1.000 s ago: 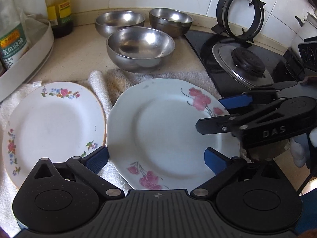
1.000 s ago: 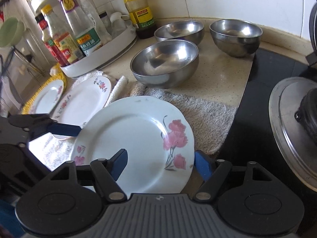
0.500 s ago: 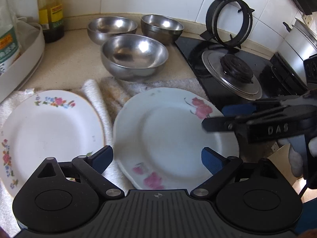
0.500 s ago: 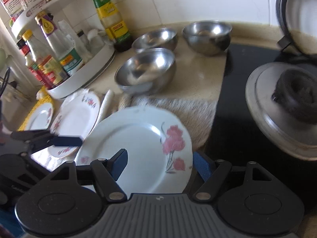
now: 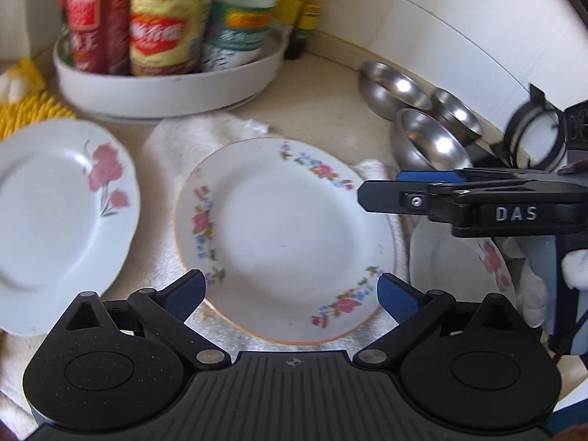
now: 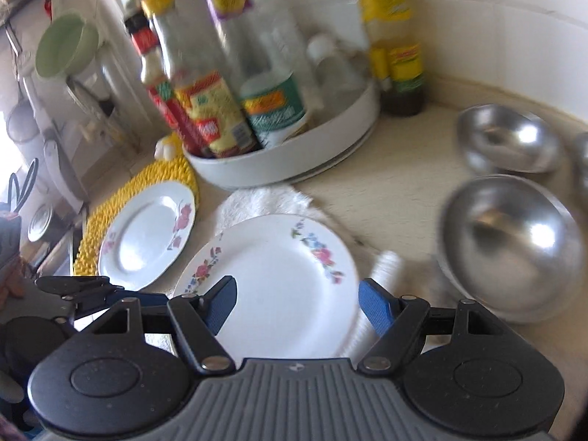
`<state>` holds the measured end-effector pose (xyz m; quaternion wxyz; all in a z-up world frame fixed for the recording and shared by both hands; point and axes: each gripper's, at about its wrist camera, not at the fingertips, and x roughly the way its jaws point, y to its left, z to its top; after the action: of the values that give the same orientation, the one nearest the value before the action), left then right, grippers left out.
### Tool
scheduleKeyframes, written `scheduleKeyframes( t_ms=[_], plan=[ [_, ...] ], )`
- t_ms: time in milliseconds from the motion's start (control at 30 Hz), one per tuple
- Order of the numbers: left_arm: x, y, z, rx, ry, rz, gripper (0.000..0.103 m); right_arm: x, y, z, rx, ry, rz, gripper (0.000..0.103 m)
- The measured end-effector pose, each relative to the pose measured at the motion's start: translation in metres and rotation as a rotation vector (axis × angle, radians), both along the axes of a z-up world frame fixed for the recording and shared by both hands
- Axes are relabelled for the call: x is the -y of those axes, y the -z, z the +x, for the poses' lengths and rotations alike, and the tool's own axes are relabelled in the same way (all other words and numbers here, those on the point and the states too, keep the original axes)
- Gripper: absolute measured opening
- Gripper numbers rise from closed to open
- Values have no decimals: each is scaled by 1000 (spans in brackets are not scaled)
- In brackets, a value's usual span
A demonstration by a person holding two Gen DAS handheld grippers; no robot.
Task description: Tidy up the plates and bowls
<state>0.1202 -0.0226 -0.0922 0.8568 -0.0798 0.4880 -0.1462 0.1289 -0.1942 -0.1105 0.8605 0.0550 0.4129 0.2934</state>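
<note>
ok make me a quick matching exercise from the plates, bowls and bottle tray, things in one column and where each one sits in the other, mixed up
Things
1. plate with small multicoloured flowers
2. pink-rose plate
3. sauce bottles
4. steel bowls

Places
A. in the round white tray
B. on the yellow woven mat
C. on the white towel, in front of both open grippers
D. on the bare beige counter, at the right in the right wrist view

Pairs: 1-C, 2-B, 3-A, 4-D
</note>
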Motion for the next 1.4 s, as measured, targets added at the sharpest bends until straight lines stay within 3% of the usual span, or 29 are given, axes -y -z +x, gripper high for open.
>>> scheduleKeyframes(
  t_ms=[167, 200, 267, 333, 633, 800, 1100, 1200, 1400],
  plan=[
    [-10, 12, 10, -36, -24, -11, 101, -14, 15, 25, -22, -41, -40, 76],
    [-13, 15, 10, -44, -27, -15, 102, -16, 18, 30, -37, -46, -61, 72],
    [-9, 15, 12, -30, -16, -11, 103, -16, 26, 39, -99, -65, -47, 74],
    [-6, 16, 15, -26, -25, 15, 103, -16, 28, 38, -94, -82, -42, 76],
    [-5, 8, 17, -22, -59, 41, 102, -11, 16, 34, -121, -67, 15, 77],
    [-7, -11, 13, 37, -63, 42, 103, -10, 1, 22, -103, -43, 21, 77],
    [13, -30, 7, 106, 33, 54, 103, 19, -19, -13, -124, 75, 71, 77],
    [26, -28, 11, 97, 107, 33, 103, 30, -22, -24, -130, 144, 36, 77],
    [62, -15, 20, 65, 238, 21, 102, 66, -10, -45, -210, 309, 61, 76]
  ],
)
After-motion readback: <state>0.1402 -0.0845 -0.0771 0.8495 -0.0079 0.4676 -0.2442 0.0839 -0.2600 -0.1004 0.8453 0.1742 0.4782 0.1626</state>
